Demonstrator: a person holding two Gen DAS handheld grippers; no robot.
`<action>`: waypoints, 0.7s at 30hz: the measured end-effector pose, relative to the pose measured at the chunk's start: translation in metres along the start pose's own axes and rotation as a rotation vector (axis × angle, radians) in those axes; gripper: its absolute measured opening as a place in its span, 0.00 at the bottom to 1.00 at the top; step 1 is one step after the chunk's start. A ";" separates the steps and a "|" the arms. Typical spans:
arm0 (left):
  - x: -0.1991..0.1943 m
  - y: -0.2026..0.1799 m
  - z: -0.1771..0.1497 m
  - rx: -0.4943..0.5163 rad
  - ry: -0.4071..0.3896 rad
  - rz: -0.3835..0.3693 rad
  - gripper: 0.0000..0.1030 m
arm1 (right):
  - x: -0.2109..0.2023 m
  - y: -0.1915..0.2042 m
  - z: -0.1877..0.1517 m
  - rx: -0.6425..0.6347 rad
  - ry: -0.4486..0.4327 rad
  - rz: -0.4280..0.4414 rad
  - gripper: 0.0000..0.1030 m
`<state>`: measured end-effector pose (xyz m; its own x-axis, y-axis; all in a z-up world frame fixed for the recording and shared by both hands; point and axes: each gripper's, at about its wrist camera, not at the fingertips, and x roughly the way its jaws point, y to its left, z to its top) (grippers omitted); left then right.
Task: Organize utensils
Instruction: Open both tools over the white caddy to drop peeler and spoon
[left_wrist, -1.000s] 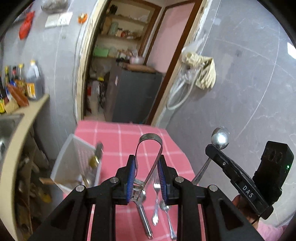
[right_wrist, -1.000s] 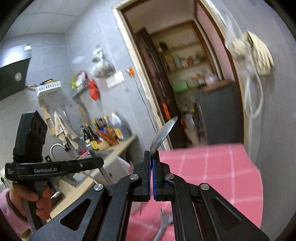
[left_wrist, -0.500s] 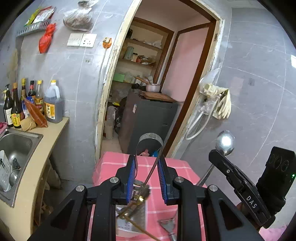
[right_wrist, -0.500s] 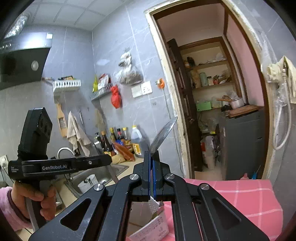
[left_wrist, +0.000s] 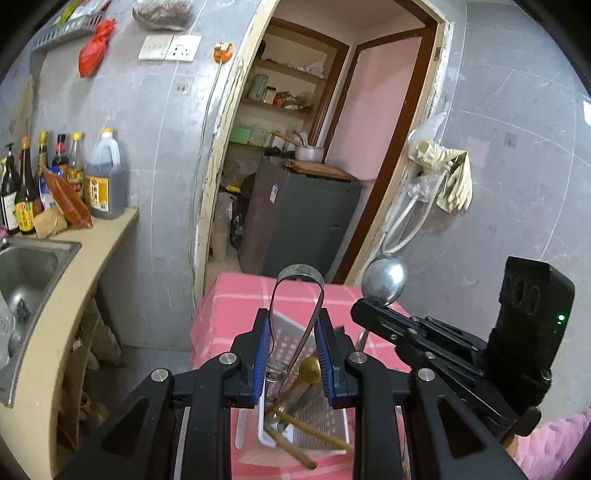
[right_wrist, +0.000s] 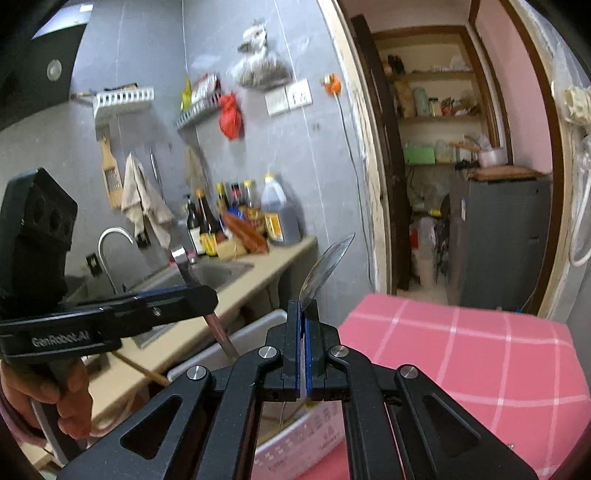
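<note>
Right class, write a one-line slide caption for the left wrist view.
Left tool grips metal tongs above a white basket on the pink table.

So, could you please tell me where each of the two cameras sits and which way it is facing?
Left wrist: on the left gripper, looking along its fingers at the metal tongs it clamps, over the white basket on the pink-clothed table; the right gripper with a spoon shows.
Right wrist: on the right gripper, pinching the spoon, facing sink counter and doorway; the left gripper shows.
Shared: basket, table, doorway.
</note>
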<state>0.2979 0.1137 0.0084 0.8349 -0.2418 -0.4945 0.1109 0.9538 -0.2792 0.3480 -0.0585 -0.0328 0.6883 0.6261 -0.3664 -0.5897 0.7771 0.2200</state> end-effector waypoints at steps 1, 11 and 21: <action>0.001 0.001 -0.002 -0.002 0.005 -0.003 0.22 | 0.002 -0.001 -0.002 0.003 0.012 0.004 0.02; 0.005 0.012 -0.001 -0.070 0.061 -0.048 0.23 | 0.009 0.000 -0.011 0.015 0.071 0.033 0.03; 0.000 0.014 -0.004 -0.089 0.068 -0.037 0.38 | -0.006 -0.005 -0.016 0.039 0.079 0.008 0.32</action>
<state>0.2979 0.1264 0.0012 0.7921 -0.2911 -0.5365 0.0902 0.9251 -0.3688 0.3407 -0.0672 -0.0461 0.6476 0.6261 -0.4342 -0.5770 0.7752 0.2573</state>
